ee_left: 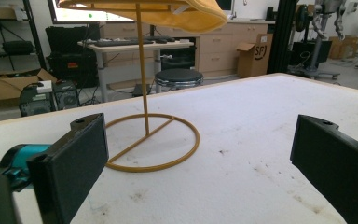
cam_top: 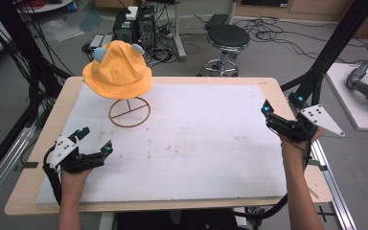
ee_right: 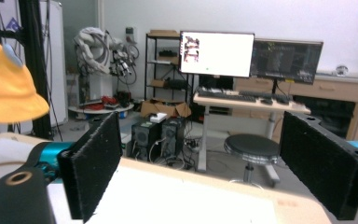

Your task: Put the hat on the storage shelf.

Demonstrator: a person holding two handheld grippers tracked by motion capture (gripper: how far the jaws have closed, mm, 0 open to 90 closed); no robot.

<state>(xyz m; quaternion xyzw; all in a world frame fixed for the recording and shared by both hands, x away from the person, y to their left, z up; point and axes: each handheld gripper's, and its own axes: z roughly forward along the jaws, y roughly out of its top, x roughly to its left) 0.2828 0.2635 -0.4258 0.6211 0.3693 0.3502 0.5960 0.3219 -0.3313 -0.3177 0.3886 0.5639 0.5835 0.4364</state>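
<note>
Yellow hat on wire stand, far left of worktop; both grippers apart from it, holding nothing.

High view: yellow hat sits atop a thin wire stand with ring base on the white mat covering the worktop. Left gripper at near-left, jaws spread, well short of the stand. Right gripper at right edge, jaws apart. Left gripper view: jaws wide open, empty; stand's ring and pole just ahead between them, hat brim overhead. Right gripper view: jaws open, empty; hat at left edge; stool and monitors beyond the worktop.
</note>
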